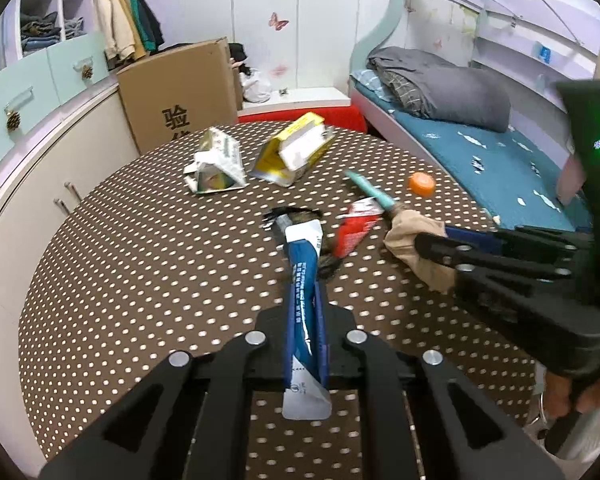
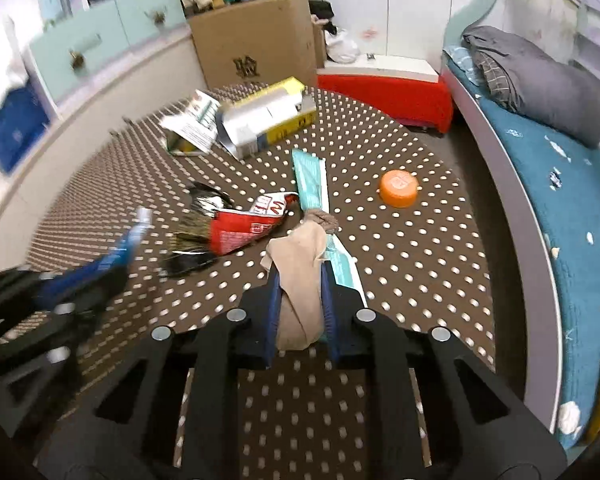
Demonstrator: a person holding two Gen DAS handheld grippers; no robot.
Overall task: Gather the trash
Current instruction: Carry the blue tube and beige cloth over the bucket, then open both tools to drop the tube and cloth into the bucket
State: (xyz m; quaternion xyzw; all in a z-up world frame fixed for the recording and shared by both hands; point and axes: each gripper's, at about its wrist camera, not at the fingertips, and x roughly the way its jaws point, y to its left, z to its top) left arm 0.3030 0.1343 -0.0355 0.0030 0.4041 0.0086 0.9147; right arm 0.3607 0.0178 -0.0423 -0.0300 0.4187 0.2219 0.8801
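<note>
My left gripper (image 1: 305,280) is shut on a blue and white wrapper (image 1: 302,256), held above the round polka-dot table (image 1: 140,240). My right gripper (image 2: 300,276) is shut on a beige cloth (image 2: 300,276); it also shows in the left wrist view (image 1: 410,240). On the table lie a red wrapper (image 2: 246,226), a black torn wrapper (image 2: 192,236), a teal packet (image 2: 310,180), an orange cap (image 2: 399,188), a yellow and white carton (image 2: 266,116) and a crumpled white carton (image 2: 192,122). The left gripper appears blurred at the left of the right wrist view (image 2: 112,268).
A cardboard box (image 1: 180,92) stands behind the table beside pale cabinets (image 1: 40,152). A red bench (image 2: 384,94) sits at the back. A bed (image 2: 548,160) with a blue sheet and grey bedding runs along the right.
</note>
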